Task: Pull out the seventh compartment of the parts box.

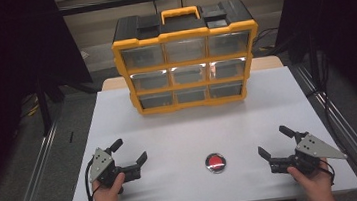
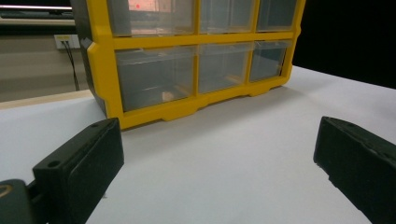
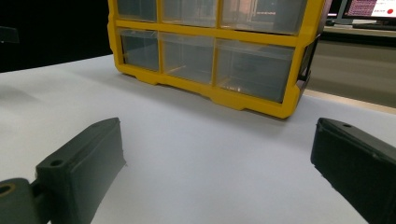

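near the front edge of the white table (image 1: 179,130), the left hand-held gripper (image 1: 131,155) and right hand-held gripper (image 1: 272,145) rest with jaws spread wide, nothing between them. work looks unstarted: the red disc (image 1: 215,162) lies untouched between them, and the yellow drawer organizer (image 1: 187,59) stands well behind, every drawer seemingly shut. drawer contents are too hazy to read.

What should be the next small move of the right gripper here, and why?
Probably the right gripper should move inward to the small red round object and straddle it. Its jaws stand open and empty, as do those of the left gripper, and this object lies on the white table between them. The yellow drawer organizer stands farther back, all drawers shut.
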